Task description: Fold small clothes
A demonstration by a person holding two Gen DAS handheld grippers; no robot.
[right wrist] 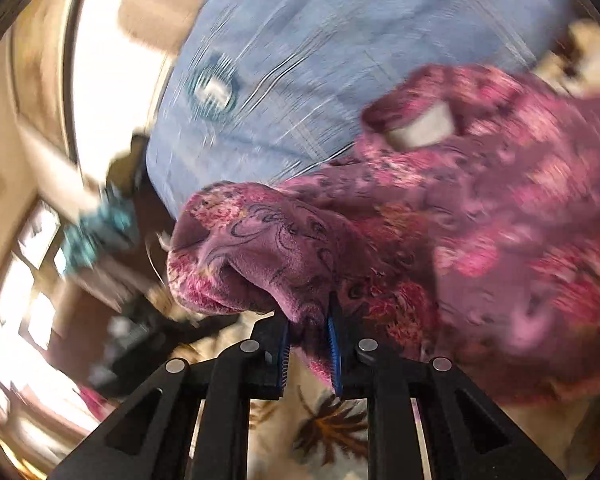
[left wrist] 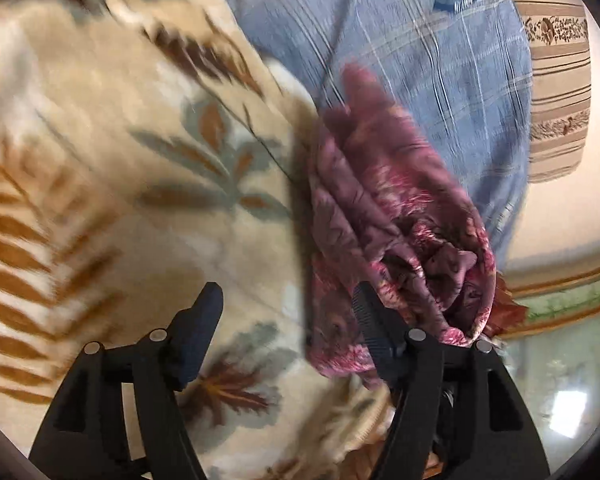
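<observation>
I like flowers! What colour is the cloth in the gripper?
Pink and purple floral cloth, clearest in the right wrist view, pinched by the right gripper.

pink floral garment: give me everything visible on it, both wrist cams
The pink floral garment looks like soft, velvety fabric, maroon-purple with pink blooms and dark swirl lines, plus a pale patch near one fold. It is bunched and creased, not folded flat, and blurred. The right gripper is shut on one bunched edge. In the left wrist view it drapes beside the open left gripper, against one finger. Behind it lie a cream leaf-print blanket and blue plaid cloth.

left gripper (left wrist: 286, 312) hanging wide open over leaf-print blanket (left wrist: 112, 168) | pink floral garment (left wrist: 396, 216) lying bunched against right finger (left wrist: 374, 328)
</observation>
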